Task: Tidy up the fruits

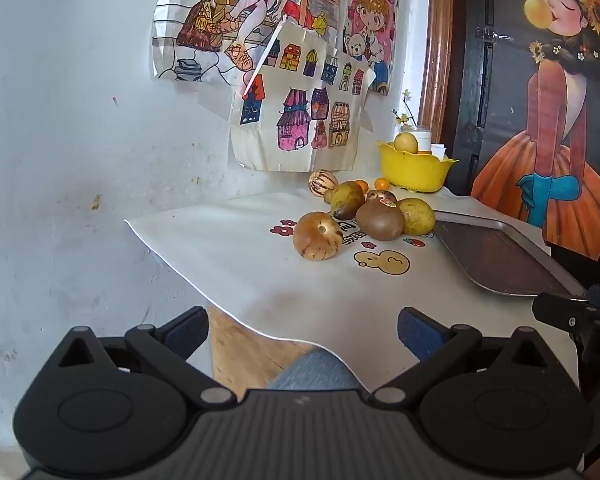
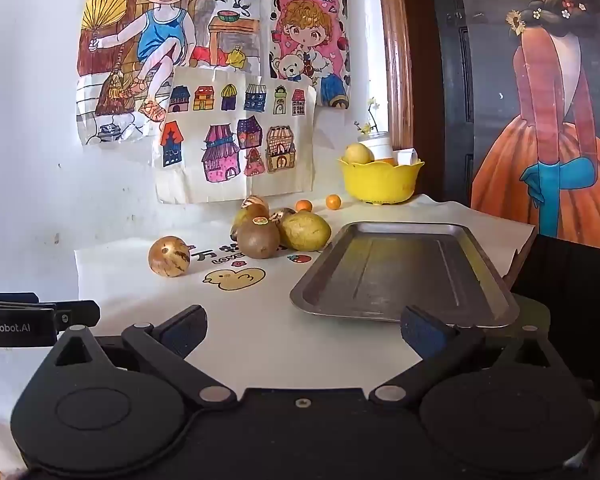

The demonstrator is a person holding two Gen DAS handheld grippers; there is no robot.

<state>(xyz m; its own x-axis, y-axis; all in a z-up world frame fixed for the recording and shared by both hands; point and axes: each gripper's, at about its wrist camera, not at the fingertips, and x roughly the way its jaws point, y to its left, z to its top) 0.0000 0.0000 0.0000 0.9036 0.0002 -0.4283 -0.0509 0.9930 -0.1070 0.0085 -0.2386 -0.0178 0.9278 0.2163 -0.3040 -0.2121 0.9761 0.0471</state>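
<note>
Several fruits lie in a cluster on the white mat: a round tan melon (image 1: pixel 317 236) (image 2: pixel 169 256) in front, a brown kiwi (image 1: pixel 380 220) (image 2: pixel 258 239), a yellow-green fruit (image 1: pixel 417 216) (image 2: pixel 305 231), a pear-like fruit (image 1: pixel 348 199), a striped melon (image 1: pixel 322 182) and small oranges (image 2: pixel 333 201). An empty metal tray (image 1: pixel 500 260) (image 2: pixel 400 272) lies to their right. My left gripper (image 1: pixel 303 330) is open and empty at the table's near edge. My right gripper (image 2: pixel 303 330) is open and empty, near the tray's front rim.
A yellow bowl (image 1: pixel 414 170) (image 2: pixel 380 180) holding a yellow fruit and jars stands at the back by the wall. Drawings hang on the white wall (image 1: pixel 80 140). A dark door with a painted girl (image 2: pixel 548 120) stands at right. The table's left edge (image 1: pixel 172 256) drops off.
</note>
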